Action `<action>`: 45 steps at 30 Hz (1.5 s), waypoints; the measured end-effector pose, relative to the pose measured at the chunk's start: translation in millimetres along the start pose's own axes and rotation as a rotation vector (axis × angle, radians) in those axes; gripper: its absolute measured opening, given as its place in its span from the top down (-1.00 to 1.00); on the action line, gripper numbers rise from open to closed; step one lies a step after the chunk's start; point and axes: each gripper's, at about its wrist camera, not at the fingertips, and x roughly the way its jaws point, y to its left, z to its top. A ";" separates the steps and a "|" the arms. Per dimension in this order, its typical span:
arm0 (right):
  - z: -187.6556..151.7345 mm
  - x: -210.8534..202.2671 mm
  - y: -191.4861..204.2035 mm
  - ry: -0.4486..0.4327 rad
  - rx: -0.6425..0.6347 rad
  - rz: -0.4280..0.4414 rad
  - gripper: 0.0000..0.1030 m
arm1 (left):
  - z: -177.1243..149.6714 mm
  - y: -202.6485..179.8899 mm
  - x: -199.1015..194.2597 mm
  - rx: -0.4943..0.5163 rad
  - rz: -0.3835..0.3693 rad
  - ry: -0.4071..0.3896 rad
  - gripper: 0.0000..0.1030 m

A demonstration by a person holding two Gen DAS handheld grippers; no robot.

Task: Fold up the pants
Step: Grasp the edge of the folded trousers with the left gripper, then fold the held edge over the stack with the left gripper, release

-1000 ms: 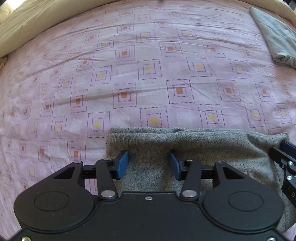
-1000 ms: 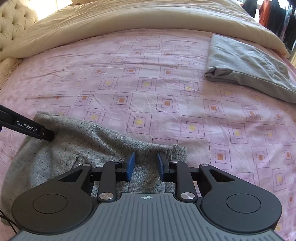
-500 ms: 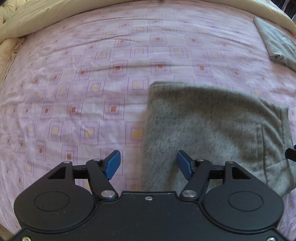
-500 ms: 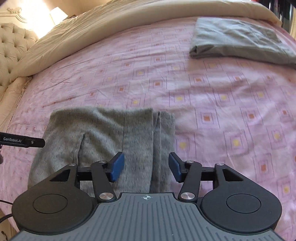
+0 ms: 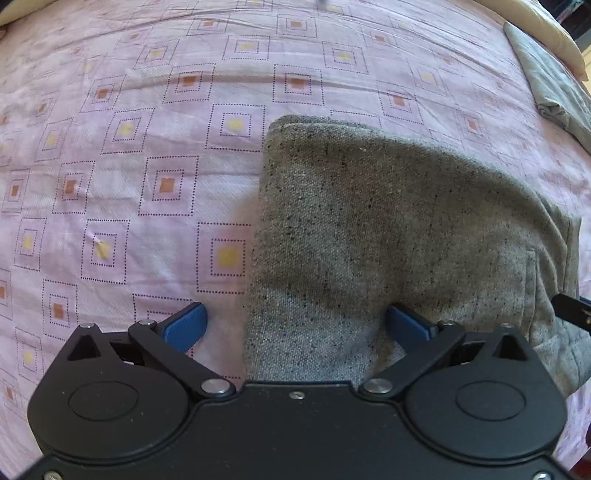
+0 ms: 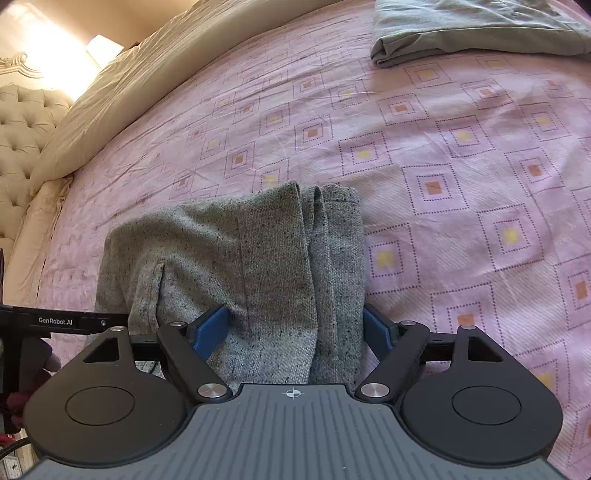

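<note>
The grey speckled pants (image 5: pixel 388 229) lie folded in a flat bundle on the pink patterned bedsheet (image 5: pixel 129 166). My left gripper (image 5: pixel 295 325) hovers over the bundle's near left edge. Its jaws are opening wide, and the blue pads stand clear of the cloth on both sides. In the right wrist view the pants (image 6: pixel 258 266) show stacked folded edges on their right side. My right gripper (image 6: pixel 295 328) straddles those edges, jaws opening, its pads not pressing. The left gripper (image 6: pixel 66 321) reaches in from the left; the right gripper's tip (image 5: pixel 572 310) shows at the right edge.
A second folded grey garment (image 6: pixel 480 29) lies at the far right of the bed, also seen as a grey garment (image 5: pixel 554 85) in the left wrist view. A cream duvet (image 6: pixel 129 85) and a tufted headboard (image 6: pixel 22 122) border the far left. Bare sheet (image 6: pixel 480 184) stretches right of the pants.
Both grippers went from closed on the pants' edge to wide open and let it go. The cloth now lies folded flat, with more of it showing ahead of each gripper.
</note>
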 end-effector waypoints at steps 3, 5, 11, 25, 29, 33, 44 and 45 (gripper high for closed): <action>-0.3 -1.1 -0.7 0.003 0.019 0.001 -0.51 | -1.1 -1.5 0.5 -0.040 0.004 0.014 -0.99; -0.1 -3.7 -0.5 0.015 0.019 -0.002 -0.43 | -3.5 -0.5 -1.9 -0.101 -0.022 0.023 -0.76; 0.1 -23.4 21.4 -0.011 -0.020 -0.005 0.47 | -18.7 -24.2 -44.1 -0.108 0.031 -0.066 0.60; -21.5 -85.3 124.4 -0.087 -0.139 0.106 0.50 | -72.5 26.7 -158.6 -0.135 0.073 -0.223 0.64; -41.1 -79.3 168.8 -0.083 -0.153 0.133 0.50 | -93.4 78.0 -179.3 -0.162 0.077 -0.245 0.64; -67.4 -64.3 223.4 -0.067 -0.176 0.137 0.50 | -108.6 139.5 -189.5 -0.163 0.078 -0.245 0.64; -78.9 6.8 349.5 -0.110 -0.223 -0.025 0.39 | -85.4 268.9 -174.9 -0.187 0.145 -0.196 0.36; -82.5 8.7 356.7 -0.115 -0.229 -0.091 0.39 | -86.3 277.8 -176.8 -0.210 0.139 -0.197 0.36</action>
